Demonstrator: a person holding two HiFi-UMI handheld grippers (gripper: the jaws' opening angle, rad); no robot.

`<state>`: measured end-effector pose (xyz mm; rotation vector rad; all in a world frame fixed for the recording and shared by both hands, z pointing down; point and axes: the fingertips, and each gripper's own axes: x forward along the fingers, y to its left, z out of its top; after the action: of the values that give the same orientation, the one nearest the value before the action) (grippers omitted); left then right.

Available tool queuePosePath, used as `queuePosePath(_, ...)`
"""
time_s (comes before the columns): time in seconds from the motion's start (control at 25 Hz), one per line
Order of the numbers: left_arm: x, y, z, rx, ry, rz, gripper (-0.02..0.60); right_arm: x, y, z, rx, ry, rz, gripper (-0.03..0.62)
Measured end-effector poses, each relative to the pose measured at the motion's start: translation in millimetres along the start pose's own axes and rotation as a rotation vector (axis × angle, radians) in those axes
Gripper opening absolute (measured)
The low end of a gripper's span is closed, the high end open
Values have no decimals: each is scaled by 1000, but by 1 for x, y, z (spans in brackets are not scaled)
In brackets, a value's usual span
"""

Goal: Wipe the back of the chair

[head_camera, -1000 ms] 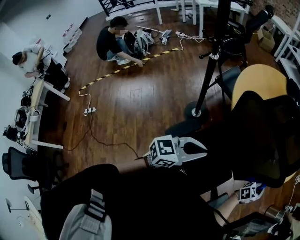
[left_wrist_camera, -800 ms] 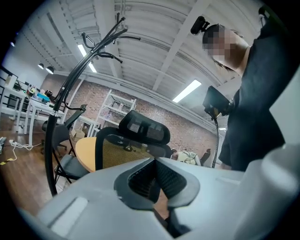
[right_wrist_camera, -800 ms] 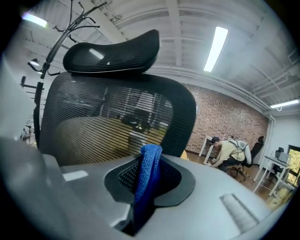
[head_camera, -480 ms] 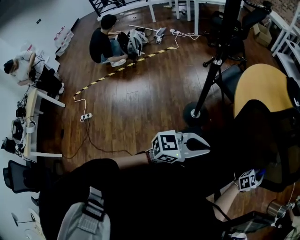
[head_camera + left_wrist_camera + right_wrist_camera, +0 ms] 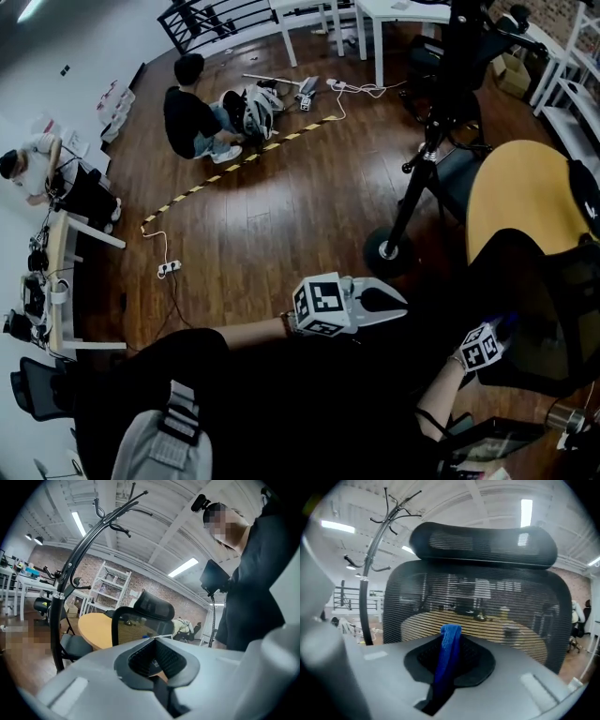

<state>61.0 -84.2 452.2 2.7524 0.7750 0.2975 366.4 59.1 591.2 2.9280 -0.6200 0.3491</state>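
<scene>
A black mesh office chair (image 5: 553, 309) with a headrest (image 5: 483, 543) stands at the right, its back toward me. In the right gripper view the mesh back (image 5: 487, 602) fills most of the picture, very close ahead. My right gripper (image 5: 450, 641) is shut on a blue cloth (image 5: 447, 660), a folded strip standing up between the jaws. From the head view, that right gripper (image 5: 504, 328) sits at the chair back's left edge. My left gripper (image 5: 398, 302) hovers to the left of the chair, shut and holding nothing. The left gripper (image 5: 154, 641) view shows the chair (image 5: 140, 616) farther off.
A round wooden table (image 5: 520, 192) stands behind the chair. A black coat stand (image 5: 431, 122) with a round base (image 5: 384, 248) rises just left of it. On the wooden floor lie a cable with a power strip (image 5: 169, 267) and striped tape (image 5: 234, 169). People sit at the far left.
My right gripper with the cloth has moved up and closer against the chair's back. The left gripper has stayed about where it was. The head view has shifted a little.
</scene>
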Motion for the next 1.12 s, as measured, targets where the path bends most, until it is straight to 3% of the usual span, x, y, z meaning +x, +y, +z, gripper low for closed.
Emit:
queuePosePath(0.16, -3, 7, -9, -4, 24, -30, 6, 10, 78, -3, -126, -20, 232, 31)
queuePosePath(0.36, -8, 9, -17, -11, 26, -24, 6, 6, 85, -8, -99, 6, 180, 37)
queuePosePath(0.44, -7, 18, -15, -16, 24, -38, 6, 13, 90, -9, -88, 1, 196, 37)
queuePosePath(0.6, 3, 33, -14, -8, 51, -74, 6, 35, 132, -12, -86, 8, 336, 37)
queuePosePath(0.72, 0, 49, -13, 6, 55, -55, 6, 40, 182, -4, -76, -23, 454, 37)
queuePosePath(0.8, 1, 51, -11, 3, 50, -46, 6, 26, 190, -1, -74, -43, 503, 37)
queuePosePath(0.88, 13, 37, -10, -12, 48, -90, 6, -4, 148, -10, -67, -31, 464, 37)
queuePosePath(1.12, 70, -31, -19, -70, 49, -218, 6, -86, -71, -51, -44, 88, 126, 37)
